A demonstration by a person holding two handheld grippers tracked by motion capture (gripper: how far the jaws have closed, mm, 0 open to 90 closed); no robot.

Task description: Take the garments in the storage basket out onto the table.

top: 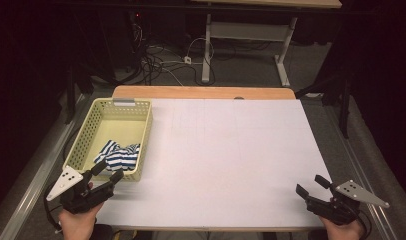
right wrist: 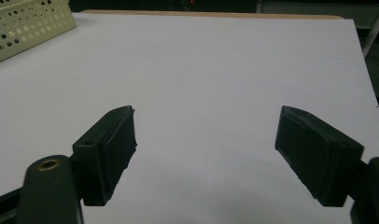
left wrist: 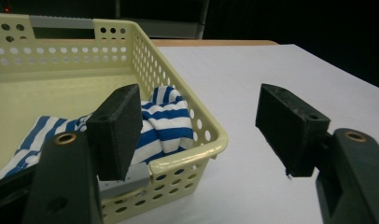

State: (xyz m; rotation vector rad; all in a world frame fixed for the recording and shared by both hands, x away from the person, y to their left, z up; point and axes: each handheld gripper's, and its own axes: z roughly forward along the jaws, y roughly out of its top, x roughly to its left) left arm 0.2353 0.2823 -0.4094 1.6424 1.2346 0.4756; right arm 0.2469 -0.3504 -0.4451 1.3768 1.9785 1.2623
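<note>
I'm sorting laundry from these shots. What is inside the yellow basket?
A crumpled blue-and-white striped cloth lies at the near end of the basket; the rest of its floor is bare. Anything under the cloth is hidden.

**Open gripper at the basket's corner**

We see the left gripper (left wrist: 199, 135) with its jaws spread wide and nothing between them. One jaw stands over the near corner of a pale yellow perforated basket (left wrist: 187, 161), the other over the white desk (left wrist: 271, 70) beside it. Inside the basket lies a crumpled blue-and-white striped cloth (left wrist: 166, 123), pressed against the near wall. A grey label clip (left wrist: 61, 22) sits on the basket's far rim.
</note>
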